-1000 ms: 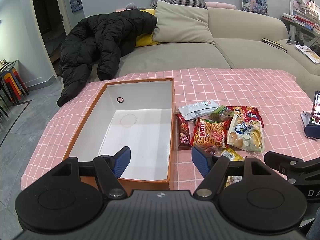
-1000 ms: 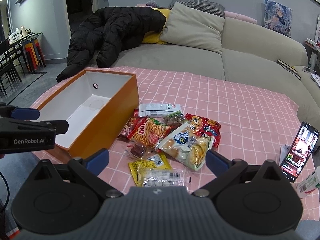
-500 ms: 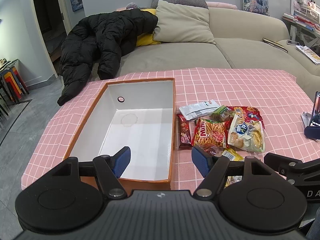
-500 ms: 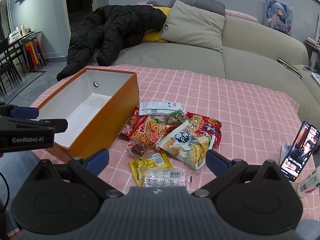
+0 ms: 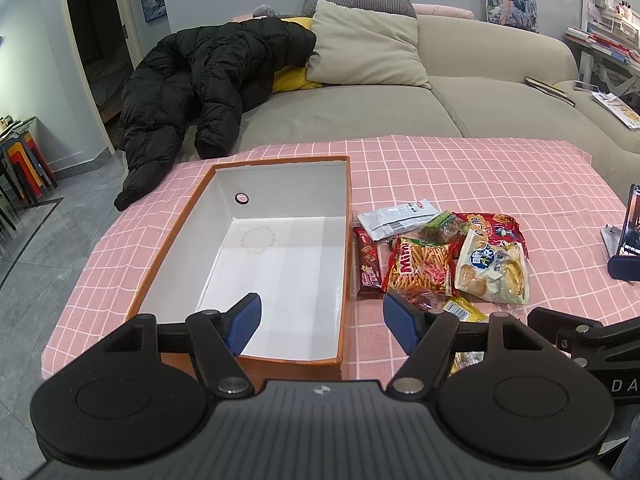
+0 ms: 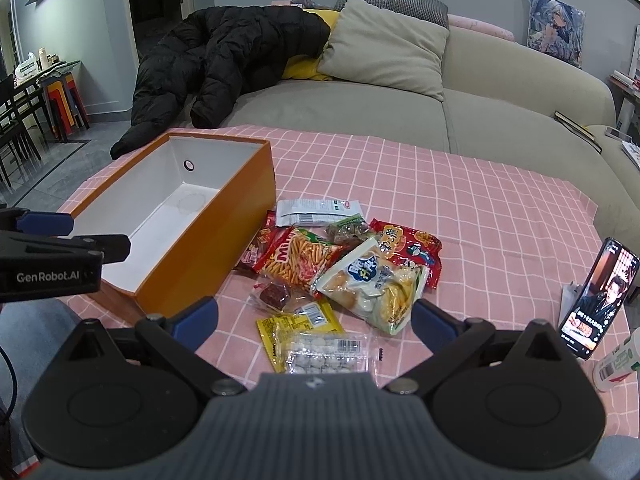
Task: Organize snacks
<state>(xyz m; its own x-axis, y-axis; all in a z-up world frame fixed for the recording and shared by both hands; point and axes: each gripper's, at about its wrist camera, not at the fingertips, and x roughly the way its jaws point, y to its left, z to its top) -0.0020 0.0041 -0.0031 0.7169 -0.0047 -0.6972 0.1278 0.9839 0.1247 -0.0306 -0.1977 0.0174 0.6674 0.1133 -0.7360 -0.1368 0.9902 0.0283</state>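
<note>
change: barely any, both views matching a second ago | left gripper (image 5: pixel 322 322) and right gripper (image 6: pixel 314 320) hovering, fingers wide, holding nothing | orange box (image 6: pixel 208 240) sitting empty | snack pile (image 6: pixel 340 268) lying untouched, sorting not begun

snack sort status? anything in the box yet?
Done: nothing. The box is empty. In hand: nothing. The left gripper and right gripper are both open and hold nothing. Left: every snack, including the Mimi sticks, the puffs bag and the candy pack, lies beside the box on the cloth.
</note>
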